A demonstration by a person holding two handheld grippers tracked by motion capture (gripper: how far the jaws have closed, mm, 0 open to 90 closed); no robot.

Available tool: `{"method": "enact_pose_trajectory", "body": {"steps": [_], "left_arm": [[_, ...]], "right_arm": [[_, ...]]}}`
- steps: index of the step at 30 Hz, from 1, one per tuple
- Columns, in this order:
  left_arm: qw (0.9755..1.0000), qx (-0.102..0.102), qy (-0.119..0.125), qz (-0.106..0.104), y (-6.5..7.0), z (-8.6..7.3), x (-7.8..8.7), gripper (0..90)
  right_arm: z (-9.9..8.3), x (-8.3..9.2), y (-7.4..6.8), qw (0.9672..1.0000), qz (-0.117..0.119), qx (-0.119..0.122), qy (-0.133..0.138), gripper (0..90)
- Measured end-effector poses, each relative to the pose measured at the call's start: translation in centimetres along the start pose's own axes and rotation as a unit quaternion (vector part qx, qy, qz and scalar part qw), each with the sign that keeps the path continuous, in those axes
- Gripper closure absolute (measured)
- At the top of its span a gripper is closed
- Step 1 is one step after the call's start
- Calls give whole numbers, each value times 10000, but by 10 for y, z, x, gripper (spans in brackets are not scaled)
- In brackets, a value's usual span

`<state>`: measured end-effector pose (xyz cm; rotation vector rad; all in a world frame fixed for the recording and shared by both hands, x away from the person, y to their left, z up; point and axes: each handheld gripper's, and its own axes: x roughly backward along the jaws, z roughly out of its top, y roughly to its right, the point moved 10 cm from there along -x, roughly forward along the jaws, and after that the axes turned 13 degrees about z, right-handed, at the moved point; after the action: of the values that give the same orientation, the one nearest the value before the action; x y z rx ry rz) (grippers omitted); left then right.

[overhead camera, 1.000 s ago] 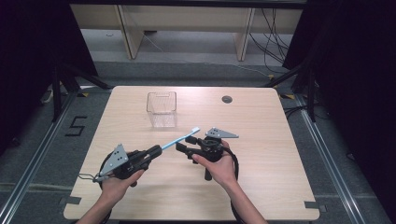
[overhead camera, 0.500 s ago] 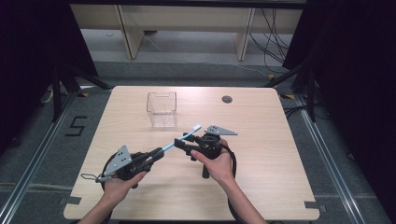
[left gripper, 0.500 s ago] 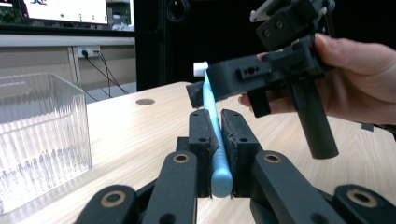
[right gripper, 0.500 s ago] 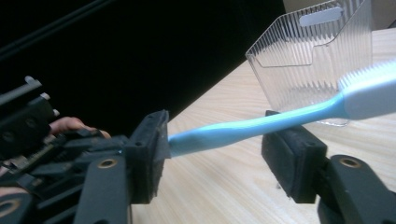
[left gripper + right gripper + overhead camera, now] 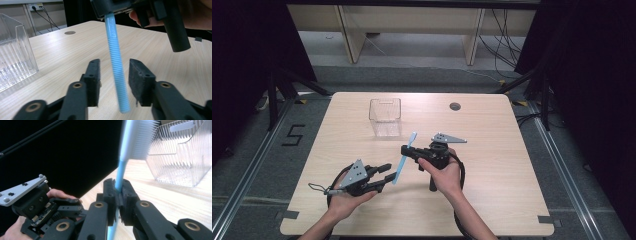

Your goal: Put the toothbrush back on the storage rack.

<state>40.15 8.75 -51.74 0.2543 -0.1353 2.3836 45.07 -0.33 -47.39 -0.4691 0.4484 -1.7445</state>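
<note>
A light blue toothbrush hangs tilted above the table, bristle head up and away from me. My right gripper has just closed and is shut on its neck; in the right gripper view the pads pinch the thin stem below the white-bristled head. My left gripper has just been opening. In the left gripper view the ribbed handle stands between its pads, with a gap on each side.
A clear ribbed plastic box stands on the wooden table just beyond the grippers. A small round hole sits at the back right of the table. Dark frame legs and cables surround the table.
The right gripper, open around the toothbrush a second ago, has shut on it. The left gripper has let go and opened. The toothbrush now stands steeper.
</note>
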Motion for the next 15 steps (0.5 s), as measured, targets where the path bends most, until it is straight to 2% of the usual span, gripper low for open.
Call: {"method": "enact_pose_trajectory", "body": {"steps": [5, 10, 11, 12, 13, 14, 15], "left_arm": [[9999, 40, 51, 81, -4, 8, 6, 544], [10000, 81, -2, 54, -5, 13, 3, 510], [10000, 75, -24, 47, -4, 13, 2, 501], [10000, 83, -2, 24, -3, 14, 1, 491], [10000, 77, 2, 1, -2, 15, 0, 480], [9999, 38, -141, 64, -2, 14, 0, 464], [9998, 41, -184, 92, -2, 15, -2, 440]], "right_arm": [[0, 6, 3, 9995, -203, 136, -176, 857], [3, 6, 3, 9973, -431, 458, -382, 857], [3, 6, 2, 9969, -477, 454, -419, 857], [4, 5, 0, 9964, -453, 555, -444, 857], [5, 5, -2, 9965, -489, 489, -463, 857], [6, 5, -1, 9954, -501, 640, -510, 857], [7, 4, -1, 9939, -553, 783, -549, 857]]}}
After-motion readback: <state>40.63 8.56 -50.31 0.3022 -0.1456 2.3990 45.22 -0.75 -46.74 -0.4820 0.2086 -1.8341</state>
